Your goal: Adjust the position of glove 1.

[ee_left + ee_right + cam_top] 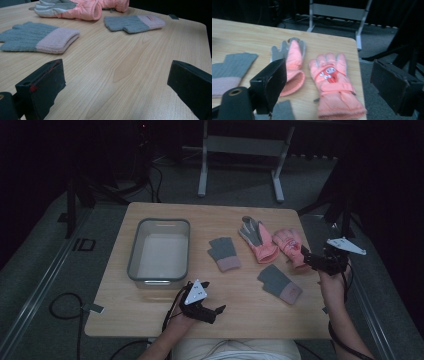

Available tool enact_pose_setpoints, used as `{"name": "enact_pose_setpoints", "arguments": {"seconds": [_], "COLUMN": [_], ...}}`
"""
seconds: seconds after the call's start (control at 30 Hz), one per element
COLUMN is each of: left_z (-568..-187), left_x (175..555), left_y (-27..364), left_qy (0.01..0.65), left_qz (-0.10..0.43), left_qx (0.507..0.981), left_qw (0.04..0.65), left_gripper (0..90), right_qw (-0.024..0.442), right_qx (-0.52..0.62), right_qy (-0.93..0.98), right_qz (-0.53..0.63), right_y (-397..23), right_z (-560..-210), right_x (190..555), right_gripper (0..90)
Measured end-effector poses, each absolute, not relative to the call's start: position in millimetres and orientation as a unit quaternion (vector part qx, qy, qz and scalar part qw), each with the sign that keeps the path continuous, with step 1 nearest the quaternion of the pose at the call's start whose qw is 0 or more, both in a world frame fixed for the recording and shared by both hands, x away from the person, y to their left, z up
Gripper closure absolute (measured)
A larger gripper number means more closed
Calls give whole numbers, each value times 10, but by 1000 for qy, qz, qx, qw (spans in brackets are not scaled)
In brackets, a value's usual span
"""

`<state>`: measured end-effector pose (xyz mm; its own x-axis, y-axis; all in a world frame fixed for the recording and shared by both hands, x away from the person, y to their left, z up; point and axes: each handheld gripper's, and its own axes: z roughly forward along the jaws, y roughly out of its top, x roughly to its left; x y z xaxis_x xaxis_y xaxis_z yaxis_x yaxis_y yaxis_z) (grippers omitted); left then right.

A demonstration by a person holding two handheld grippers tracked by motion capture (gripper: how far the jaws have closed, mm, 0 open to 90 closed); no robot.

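Note:
Two pink ski gloves lie at the table's back right: one palm-up with grey fingers [258, 240] [292, 60], one with a cartoon print [291, 247] [332, 82]. Two grey knit gloves with pink cuffs lie nearer, one mid-table [224, 253] [37, 37] and one to the right [280, 284] [132, 22]. My right gripper [306, 257] [329, 82] hovers open just right of the printed glove, jaws wide apart. Low over the front edge of the table, my left gripper [214, 296] [115, 82] is open too, holding nothing and facing the knit gloves.
A clear plastic bin [159, 251], with nothing in it, stands on the left half of the wooden table [150, 310]. Beyond the table's far edge is a metal frame stand [240, 150]. Cables trail on the floor at the left.

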<state>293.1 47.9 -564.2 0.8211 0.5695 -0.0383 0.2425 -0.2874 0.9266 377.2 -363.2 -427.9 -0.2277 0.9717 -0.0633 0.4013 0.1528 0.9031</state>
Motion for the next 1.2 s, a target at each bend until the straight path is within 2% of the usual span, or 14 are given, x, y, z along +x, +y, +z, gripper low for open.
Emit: {"name": "enact_pose_setpoints", "arguments": {"seconds": [0.13, 0.37, 0.57, 0.73, 1.07, 1.2], "left_z": [-5642, -5642, -5642, -5641, -5642, -5642], "left_x": [2930, 2930, 2930, 2927, 2929, 2929], "left_y": [479, 478, 478, 476, 477, 476], "left_qy": [258, 257, 258, 256, 256, 256], "left_qz": [151, 151, 151, 152, 150, 149], "left_qx": [788, 788, 788, 788, 788, 788], "left_qw": [539, 538, 539, 538, 540, 540], "left_gripper": [10, 10, 10, 10, 10, 10], "right_qw": [316, 318, 266, 248, 225, 212], "right_qx": [512, 495, 488, 466, 418, 407], "right_qy": [687, 699, 720, 734, 775, 788], "right_qz": [408, 406, 415, 427, 418, 411], "right_y": [-3575, -3389, -3169, -2946, -2509, -2330], "right_z": [-4221, -4191, -4265, -4333, -4542, -4667], "right_x": [3886, 4009, 4129, 4185, 4319, 4377], "right_gripper": [143, 124, 121, 114, 199, 270]}}
